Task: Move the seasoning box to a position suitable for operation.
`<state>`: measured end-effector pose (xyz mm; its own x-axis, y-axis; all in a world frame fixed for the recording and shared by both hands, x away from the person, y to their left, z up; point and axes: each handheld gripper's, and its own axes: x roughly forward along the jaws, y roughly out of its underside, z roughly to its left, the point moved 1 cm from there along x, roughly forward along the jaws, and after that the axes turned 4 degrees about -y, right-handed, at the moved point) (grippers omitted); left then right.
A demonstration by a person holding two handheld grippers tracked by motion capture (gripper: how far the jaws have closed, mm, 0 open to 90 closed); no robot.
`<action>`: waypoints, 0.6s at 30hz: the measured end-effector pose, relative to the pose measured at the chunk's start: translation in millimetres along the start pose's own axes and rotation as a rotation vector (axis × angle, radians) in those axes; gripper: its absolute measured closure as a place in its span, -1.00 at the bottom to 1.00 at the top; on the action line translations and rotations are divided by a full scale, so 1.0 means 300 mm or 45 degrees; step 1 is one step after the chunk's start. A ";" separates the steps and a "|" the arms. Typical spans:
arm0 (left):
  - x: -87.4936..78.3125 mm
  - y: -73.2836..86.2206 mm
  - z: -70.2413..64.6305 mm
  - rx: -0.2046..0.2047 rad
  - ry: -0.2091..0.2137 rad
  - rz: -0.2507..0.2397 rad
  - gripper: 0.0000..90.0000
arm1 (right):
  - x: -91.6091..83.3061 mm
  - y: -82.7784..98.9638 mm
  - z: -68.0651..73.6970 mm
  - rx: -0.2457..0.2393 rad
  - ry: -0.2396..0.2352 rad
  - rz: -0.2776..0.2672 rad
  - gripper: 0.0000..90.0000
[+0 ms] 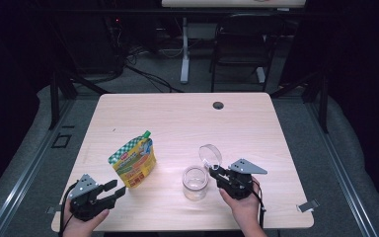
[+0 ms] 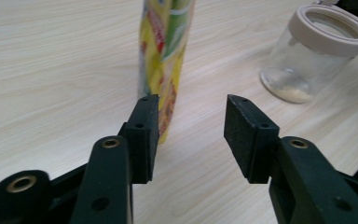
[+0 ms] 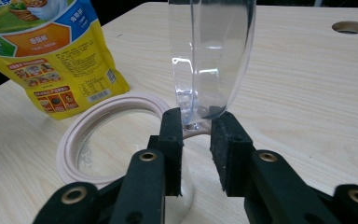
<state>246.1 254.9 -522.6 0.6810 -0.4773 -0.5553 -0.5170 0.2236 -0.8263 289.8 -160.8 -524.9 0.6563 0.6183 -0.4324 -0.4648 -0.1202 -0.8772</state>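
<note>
The left tool (image 1: 109,190) stands wide open and empty, just short of the upright yellow pouch (image 1: 134,162). The right tool (image 1: 213,172) clamps the clear hinged lid (image 1: 210,155) above the open jar (image 1: 195,182) mid-counter (image 1: 177,113).

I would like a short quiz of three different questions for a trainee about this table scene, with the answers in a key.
1. True or false: the clear round plastic lid lies flat on the light wooden table.
2. Which gripper has nothing between its fingers? A) left gripper B) right gripper
3. Fill in: the clear glass jar with the pale pink rim stands between the right gripper and the yellow and green standing food pouch, and its mouth is ____.

Key
1. False: the lid stands up on edge between the right gripper's fingers.
2. A: the left fingers are apart, with the pouch beyond them.
3. Open, with no lid on it.
</note>
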 end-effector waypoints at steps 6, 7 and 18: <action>0.015 0.012 0.033 -0.033 -0.047 -0.012 0.06 | -0.019 0.009 0.004 0.003 -0.028 0.002 0.54; 0.020 0.011 0.039 -0.033 -0.045 -0.014 0.04 | -0.023 0.011 0.005 0.000 -0.030 0.001 0.53; 0.108 -0.037 0.045 -0.023 0.008 -0.021 0.05 | -0.057 0.038 0.001 -0.021 -0.015 0.012 0.48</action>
<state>280.9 248.3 -532.6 0.6861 -0.4863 -0.5410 -0.5153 0.2001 -0.8333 273.1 -172.4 -527.3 0.6450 0.6261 -0.4382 -0.4608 -0.1389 -0.8766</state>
